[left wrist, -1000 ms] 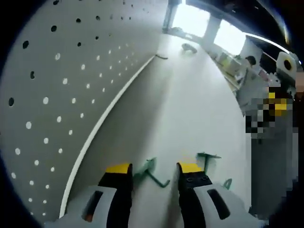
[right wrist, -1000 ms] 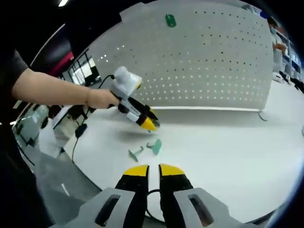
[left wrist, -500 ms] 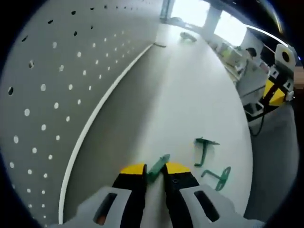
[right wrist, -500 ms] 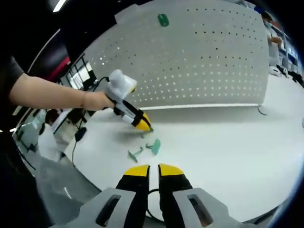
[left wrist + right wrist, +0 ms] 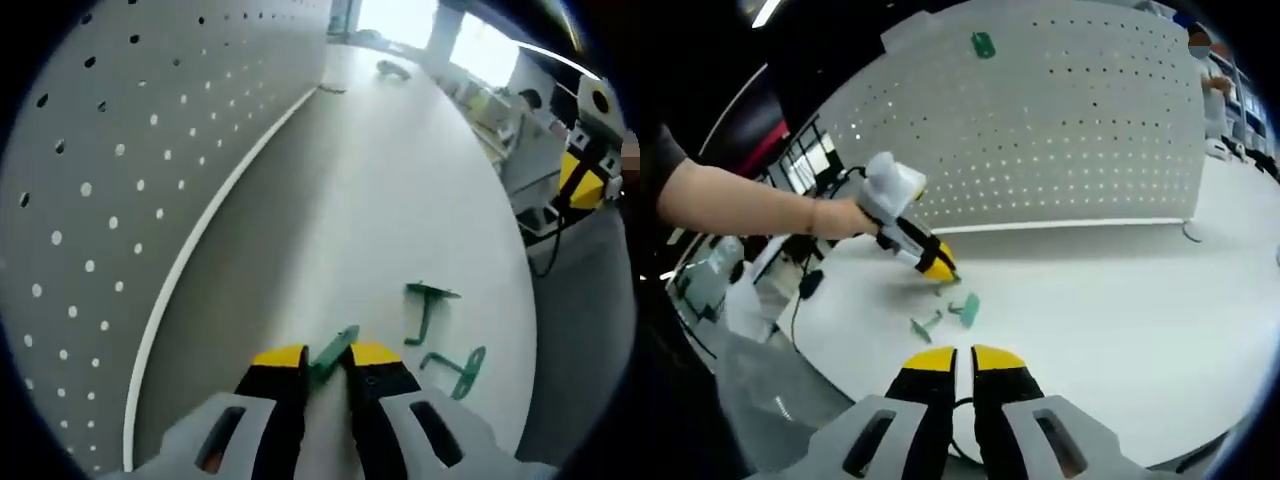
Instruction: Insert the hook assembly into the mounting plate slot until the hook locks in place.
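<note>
Left gripper view: left claw [image 5: 326, 356] pinched on a thin green hook [image 5: 334, 351], bottom centre; two more flat green pieces [image 5: 428, 305] lie on the matte white desk [image 5: 390, 180], lower right. Perforated grey board [image 5: 130, 150] at left.

Right gripper view: right claw [image 5: 956, 357] closed, empty. Green plate [image 5: 983, 45] on the board, top centre. We judge insertion not begun.

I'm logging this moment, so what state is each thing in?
Left tongs: shut on a green hook.
Right tongs: shut, holding nothing.
Green hook: pinched, tilted.
T-shaped green hook: lying loose on the table.
Ring-ended green hook: lying loose.
Green plate: mounted on the pegboard.
</note>
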{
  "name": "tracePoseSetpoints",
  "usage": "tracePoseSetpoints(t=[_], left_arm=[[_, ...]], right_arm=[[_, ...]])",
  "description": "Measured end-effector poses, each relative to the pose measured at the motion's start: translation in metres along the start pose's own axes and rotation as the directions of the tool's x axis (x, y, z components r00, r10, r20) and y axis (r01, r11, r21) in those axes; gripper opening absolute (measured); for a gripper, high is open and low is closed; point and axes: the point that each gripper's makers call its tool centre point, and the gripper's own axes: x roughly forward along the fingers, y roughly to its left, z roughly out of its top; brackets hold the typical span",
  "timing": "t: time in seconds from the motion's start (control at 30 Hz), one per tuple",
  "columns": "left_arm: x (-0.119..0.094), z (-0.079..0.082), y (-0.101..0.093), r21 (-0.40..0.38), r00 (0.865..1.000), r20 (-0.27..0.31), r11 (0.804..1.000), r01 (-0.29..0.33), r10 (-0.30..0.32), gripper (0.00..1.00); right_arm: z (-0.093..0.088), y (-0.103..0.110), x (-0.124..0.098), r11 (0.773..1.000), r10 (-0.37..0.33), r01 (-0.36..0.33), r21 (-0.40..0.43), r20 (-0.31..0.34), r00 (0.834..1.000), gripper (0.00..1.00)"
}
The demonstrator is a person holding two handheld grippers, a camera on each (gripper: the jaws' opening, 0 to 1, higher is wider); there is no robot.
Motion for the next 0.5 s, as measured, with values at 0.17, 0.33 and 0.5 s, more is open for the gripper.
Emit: tracePoseSetpoints(t=[0.17,0.33,0.5], left_arm=[[-0.001,-0.001,0.002,0.02,1.0,-0.003,1.0,-0.011,0.011,0.23],[-0.004,0.006,0.003,0.021,0.999,0.04,1.0,-0.017,0.016,0.34],[-0.003,0.013,-0.002,0.058,0.999,0.052,0.998,0.007,-0.01,0.33]], right_arm=[[-0.001,-0.001,-0.001,1.0,-0.005,0.005,0.009,0.001,1.0,0.04],[-0.002,0.0,0.0,1.0,-0.006,0.006,0.012,-0.002,1.0,0.04],[-0.004,0.0,0.0,1.0,-0.008,0.008,0.017,-0.004,1.0,0.04]])
